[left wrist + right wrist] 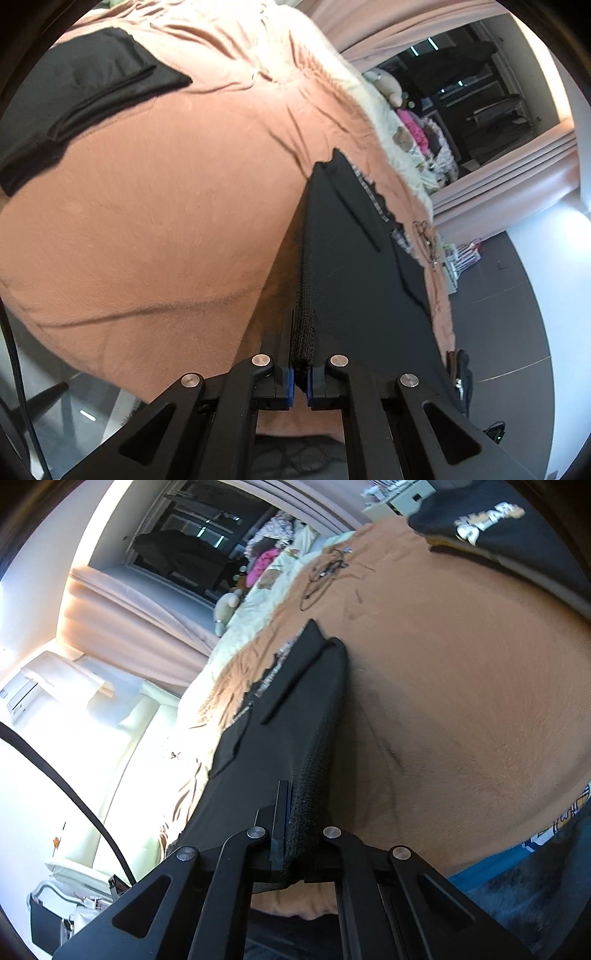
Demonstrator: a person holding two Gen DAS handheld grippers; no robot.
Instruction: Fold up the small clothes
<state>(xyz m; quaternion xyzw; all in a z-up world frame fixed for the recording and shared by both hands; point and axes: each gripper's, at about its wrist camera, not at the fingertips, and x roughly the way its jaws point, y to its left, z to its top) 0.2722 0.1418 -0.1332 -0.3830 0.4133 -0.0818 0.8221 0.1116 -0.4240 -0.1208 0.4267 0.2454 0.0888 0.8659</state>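
left claw pinching garment hem | right claw clamped on same garment, stretched taut toward 12 for folding | bed underneath

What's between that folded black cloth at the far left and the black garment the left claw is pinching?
In the left wrist view, only bare peach bedsheet lies between the folded black cloth and the black garment clamped in the left gripper.

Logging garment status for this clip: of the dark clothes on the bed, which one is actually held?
The black garment with the textured waistband, clamped by the left hand-held gripper and right hand-held gripper. The folded black piece lies untouched on the peach bedspread.
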